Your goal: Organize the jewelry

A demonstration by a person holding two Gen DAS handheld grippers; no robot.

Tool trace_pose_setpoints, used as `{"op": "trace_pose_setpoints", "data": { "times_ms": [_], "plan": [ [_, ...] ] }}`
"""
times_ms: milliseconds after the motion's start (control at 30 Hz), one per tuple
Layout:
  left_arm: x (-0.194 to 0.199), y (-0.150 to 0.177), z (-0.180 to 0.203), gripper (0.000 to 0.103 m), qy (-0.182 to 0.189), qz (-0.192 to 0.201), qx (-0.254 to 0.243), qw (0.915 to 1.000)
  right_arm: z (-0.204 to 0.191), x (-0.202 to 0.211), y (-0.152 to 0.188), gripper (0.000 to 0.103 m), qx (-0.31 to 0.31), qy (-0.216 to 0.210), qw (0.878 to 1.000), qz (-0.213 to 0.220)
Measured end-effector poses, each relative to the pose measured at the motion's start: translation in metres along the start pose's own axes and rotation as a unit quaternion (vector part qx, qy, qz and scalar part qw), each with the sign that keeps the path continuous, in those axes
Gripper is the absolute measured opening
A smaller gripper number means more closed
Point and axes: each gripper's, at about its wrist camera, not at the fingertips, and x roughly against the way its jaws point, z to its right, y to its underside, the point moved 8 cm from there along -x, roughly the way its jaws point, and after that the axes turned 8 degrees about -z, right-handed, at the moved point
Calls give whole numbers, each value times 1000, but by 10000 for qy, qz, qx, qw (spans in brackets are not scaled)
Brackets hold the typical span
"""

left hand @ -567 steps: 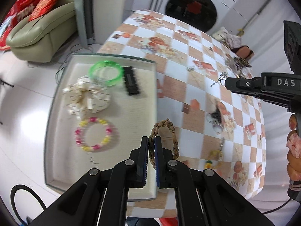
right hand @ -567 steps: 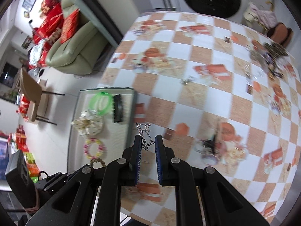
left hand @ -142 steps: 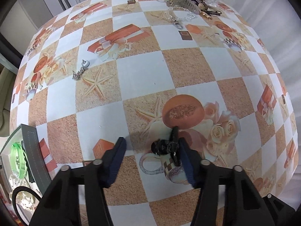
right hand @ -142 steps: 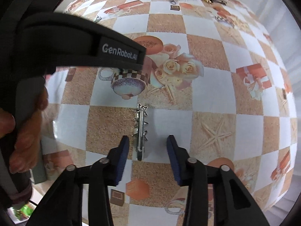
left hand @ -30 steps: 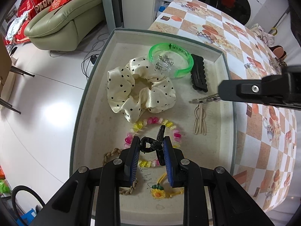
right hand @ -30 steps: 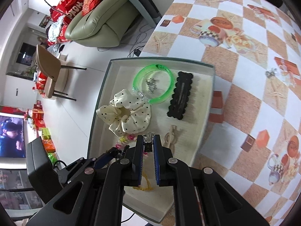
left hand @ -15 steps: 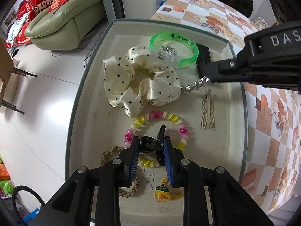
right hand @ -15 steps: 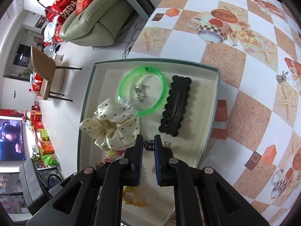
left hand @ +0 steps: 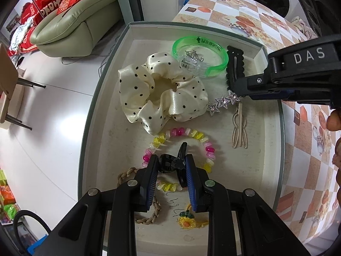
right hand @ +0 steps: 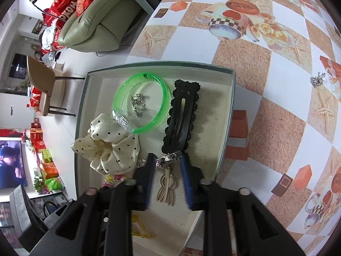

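Observation:
My left gripper (left hand: pixel 171 164) is shut on a small black hair clip (left hand: pixel 168 162), held just above a pink-and-yellow bead bracelet (left hand: pixel 181 132) in the grey-rimmed tray (left hand: pixel 89 115). In the same view my right gripper (left hand: pixel 236 90) reaches in from the right. Its jaws are opening, and a silver star clip (left hand: pixel 222 102) sticks out from its tip beside the dotted cream scrunchie (left hand: pixel 157 93). In the right wrist view the star clip (right hand: pixel 168 159) lies loose between the spread fingers of the right gripper (right hand: pixel 167 162), low over the tray (right hand: pixel 229 115).
The tray also holds a green bangle (left hand: pixel 200 51) around a silver chain, a black snap clip (left hand: pixel 234 64), a beige clip (left hand: pixel 239 128), a braided cord (left hand: pixel 127 172) and a sunflower charm (left hand: pixel 186 221). A silver trinket (right hand: pixel 317 80) lies on the checkered tablecloth.
My right gripper has sunk toward the tray floor and its jaws have spread off the star clip. The left gripper keeps still with the black clip.

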Motion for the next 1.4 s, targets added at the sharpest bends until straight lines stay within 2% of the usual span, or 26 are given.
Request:
{"op": "trace_pose_setpoints", "data": {
  "times_ms": [133,167,200,233,300,400,500,567,800,1033,1300,1400],
  "plan": [
    [3,0,-3,32,-56,9,-26,10000,-4,4,2,47,23,-55,10000,35],
    [4,0,-4,52,-51,18,-25,10000,-6,7,3,49,38,-78,9999,53],
    [7,0,-4,89,-90,59,-2,9999,-9,11,4,51,58,-98,9999,86],
    [13,0,-6,99,-173,162,38,9997,-11,15,5,53,82,-111,9998,124],
    [22,-1,-6,101,-167,272,21,9995,-16,28,8,60,124,-116,9996,245],
    [29,0,-4,101,-113,228,34,9997,-18,44,16,68,97,-83,9992,367],
    [38,3,-5,101,-94,230,79,9997,-17,58,27,73,135,172,9988,427],
    [45,6,-6,101,-109,239,107,9996,-18,67,37,82,229,416,9978,470],
    [68,25,-12,101,-243,217,122,9994,-20,97,64,82,556,995,9912,674],
    [96,34,-19,101,-356,333,103,9988,-34,126,86,84,823,1366,9830,910],
    [129,41,-21,101,-221,444,89,9987,-45,150,107,84,893,1751,9757,966],
    [139,46,-21,101,-129,444,111,9989,-49,153,115,84,959,1765,9757,879]
  ]
}}
